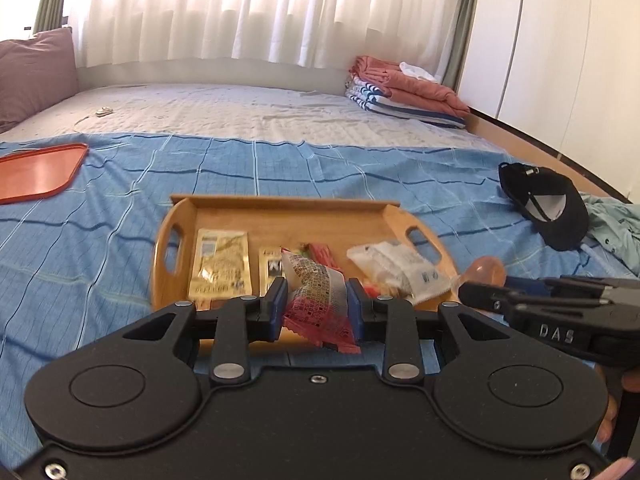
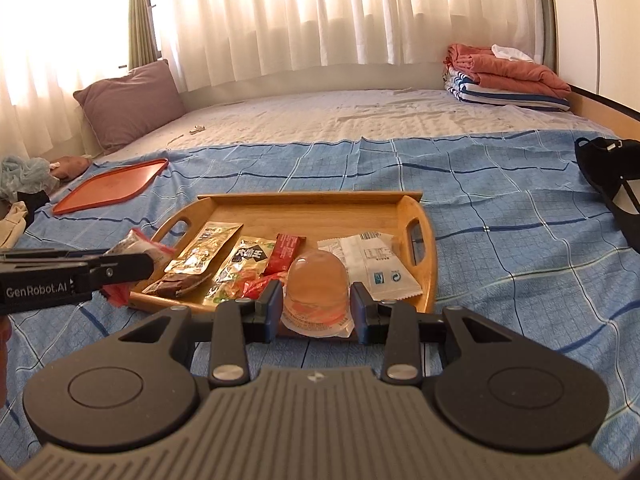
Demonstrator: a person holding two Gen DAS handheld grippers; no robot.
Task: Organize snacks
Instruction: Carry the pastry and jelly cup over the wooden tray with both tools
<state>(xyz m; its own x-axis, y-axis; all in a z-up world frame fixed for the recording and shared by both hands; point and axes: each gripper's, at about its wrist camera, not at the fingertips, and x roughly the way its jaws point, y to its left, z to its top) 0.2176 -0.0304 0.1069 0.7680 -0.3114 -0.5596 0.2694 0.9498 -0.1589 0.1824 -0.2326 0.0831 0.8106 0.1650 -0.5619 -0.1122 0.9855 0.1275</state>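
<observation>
Snacks in both grips, just short of the wooden tray [image 2: 416,208].
My left hand-held gripper [image 1: 318,306] pinches a red packet [image 1: 316,300]; the right hand-held gripper [image 2: 316,304] clamps a jelly cup [image 2: 316,284], ready to sort.

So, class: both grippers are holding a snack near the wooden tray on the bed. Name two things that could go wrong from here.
1. The right gripper pinches a smooth, domed jelly cup by its sides; it might slip out or get squashed.
2. The left gripper holds a crinkly red packet. The wooden tray is already crowded near its front edge and sits on soft bedding, so a careless drop could land on other snacks.
</observation>
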